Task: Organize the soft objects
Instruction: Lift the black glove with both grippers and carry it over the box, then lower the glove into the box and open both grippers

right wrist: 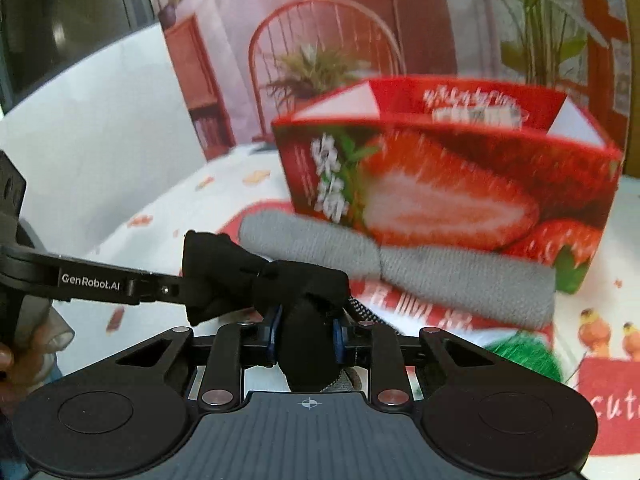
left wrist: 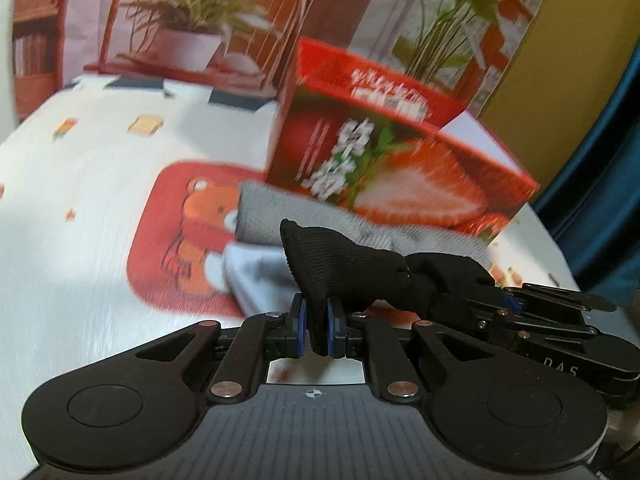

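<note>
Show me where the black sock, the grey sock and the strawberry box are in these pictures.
black sock (left wrist: 344,256): left wrist view, on its ribbed middle.
grey sock (right wrist: 460,280): right wrist view, on its knitted middle.
strawberry box (right wrist: 448,200): right wrist view, on the front face.

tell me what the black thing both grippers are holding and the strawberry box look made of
Black sock: looks like soft ribbed knit fabric, matte, bunching between left gripper and right gripper. Strawberry box: probably printed cardboard, slightly glossy, with plain white inner flaps and crisp folded edges.
</note>
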### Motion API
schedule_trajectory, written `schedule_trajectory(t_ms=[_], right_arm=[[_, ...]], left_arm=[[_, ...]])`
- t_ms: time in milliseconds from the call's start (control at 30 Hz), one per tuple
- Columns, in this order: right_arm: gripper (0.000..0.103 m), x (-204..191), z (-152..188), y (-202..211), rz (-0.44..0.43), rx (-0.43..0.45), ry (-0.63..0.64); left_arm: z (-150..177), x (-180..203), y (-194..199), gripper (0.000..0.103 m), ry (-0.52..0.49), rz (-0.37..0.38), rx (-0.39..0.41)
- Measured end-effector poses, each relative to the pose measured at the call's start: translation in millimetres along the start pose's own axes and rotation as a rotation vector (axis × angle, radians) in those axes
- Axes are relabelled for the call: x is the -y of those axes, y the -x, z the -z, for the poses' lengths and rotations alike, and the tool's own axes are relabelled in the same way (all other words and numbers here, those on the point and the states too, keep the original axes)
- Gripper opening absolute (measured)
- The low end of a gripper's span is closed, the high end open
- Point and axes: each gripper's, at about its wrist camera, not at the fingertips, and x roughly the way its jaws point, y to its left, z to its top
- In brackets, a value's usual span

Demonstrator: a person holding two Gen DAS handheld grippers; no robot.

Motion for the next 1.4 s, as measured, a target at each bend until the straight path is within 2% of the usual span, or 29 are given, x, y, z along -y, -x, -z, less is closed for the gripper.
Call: schedule_trajectory(t_ms=[433,700,900,1067,1400], right_arm=[[0.022,19,-63,32,0.046,0.169,0.03],[0.022,36,-94,39,0.075,0.212,0.035],[0.022,51,-122,29,0.099,0.226,0.035],[0.022,69,-147,10,0.129,0.211,0.038],[0.022,104,-153,-57,0.175,0.063,-0.007]], left_arm=[[-63,39,14,0.011,-0.09,0.053,0.124],[-97,53,5,0.011,-0.12,0.071,0.142],[-135,59,-12,0.011,-0.119,0.076,0.158],[-161,62,-41,0.011,-0.108,0.079,0.122],[-165,53,-102,0.011,-0.12,0.025,0.008]])
